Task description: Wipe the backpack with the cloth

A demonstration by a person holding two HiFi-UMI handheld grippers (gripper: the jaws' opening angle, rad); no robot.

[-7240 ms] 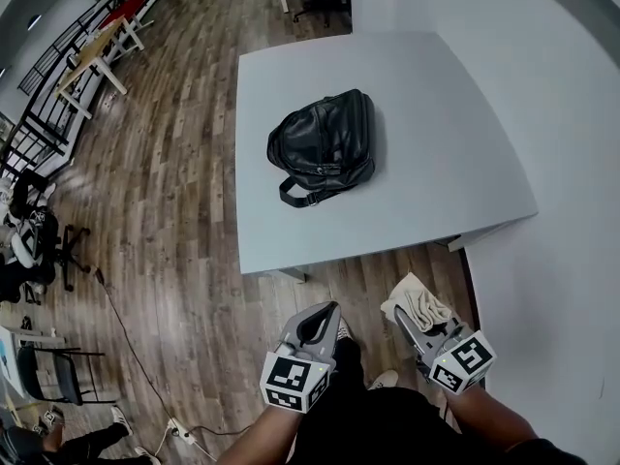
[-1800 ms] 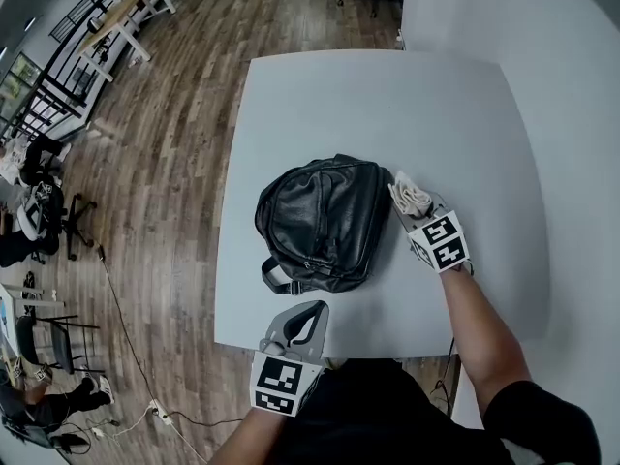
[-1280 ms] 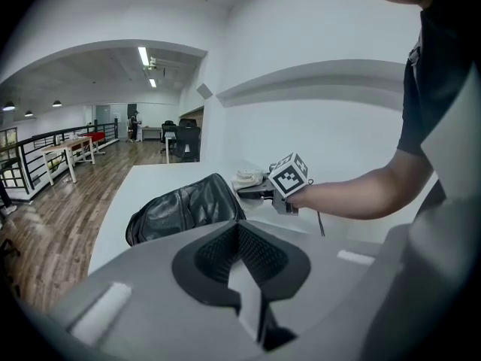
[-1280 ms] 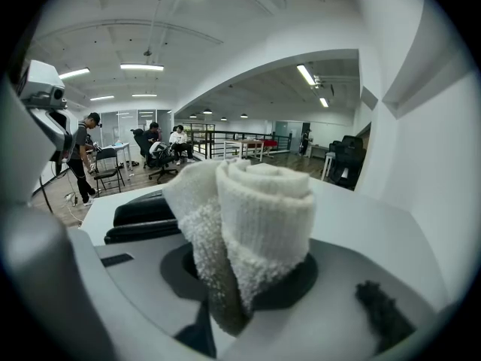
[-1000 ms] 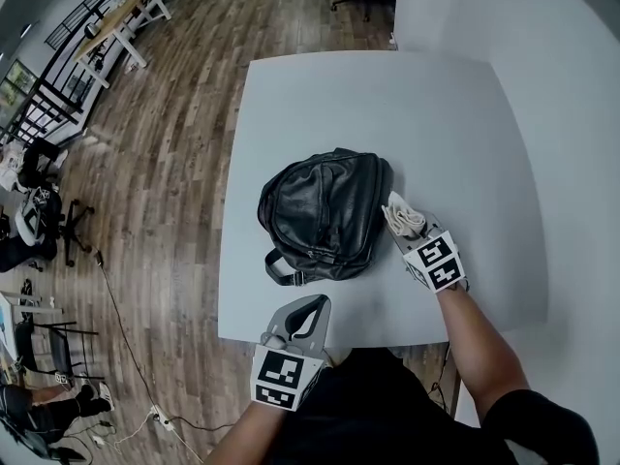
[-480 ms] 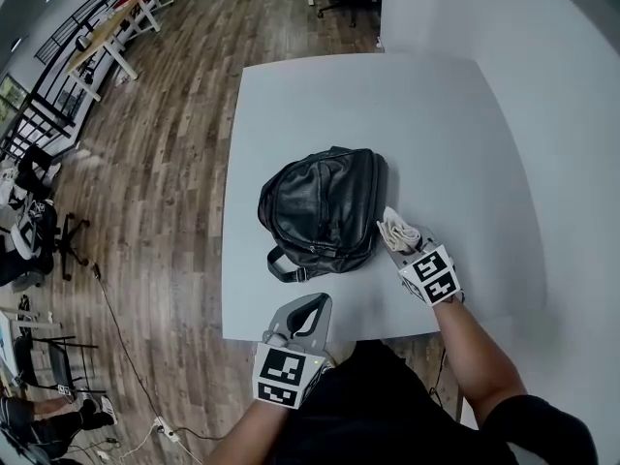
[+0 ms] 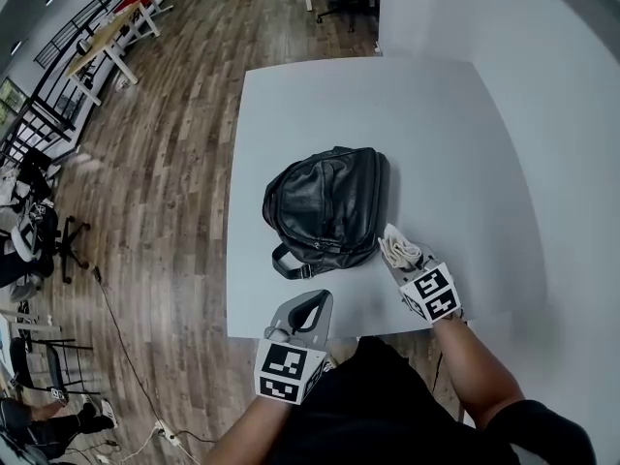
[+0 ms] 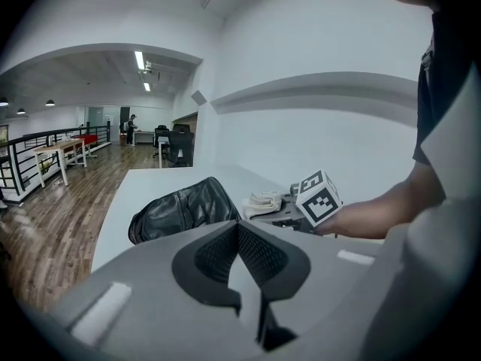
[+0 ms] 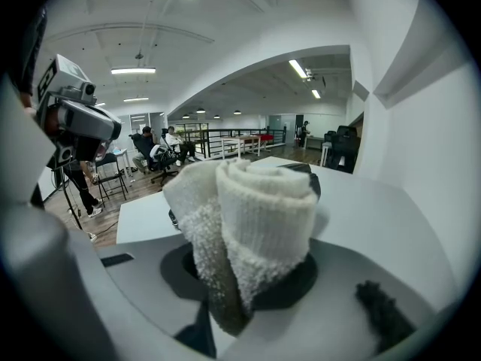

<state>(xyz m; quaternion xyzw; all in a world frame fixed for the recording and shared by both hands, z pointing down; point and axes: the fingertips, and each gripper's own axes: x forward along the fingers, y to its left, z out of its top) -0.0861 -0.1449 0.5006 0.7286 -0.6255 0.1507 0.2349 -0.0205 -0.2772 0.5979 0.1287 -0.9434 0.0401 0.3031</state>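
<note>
A black leather backpack lies on the grey table, also seen in the left gripper view as the backpack. My right gripper is shut on a folded cream cloth, which sits at the bag's lower right corner; whether it touches the bag is unclear. In the right gripper view the cloth fills the jaws and hides most of the backpack. My left gripper hangs shut and holds nothing at the table's near edge, below the bag. The left gripper view shows the right gripper with the cloth.
Wooden floor lies left of the table. A white wall runs along the right. Office chairs and tables stand far off at the left edge. People sit in chairs in the distance.
The right gripper with the cloth has slid down along the bag's right side towards its near corner. The left gripper has stayed at the table's near edge.
</note>
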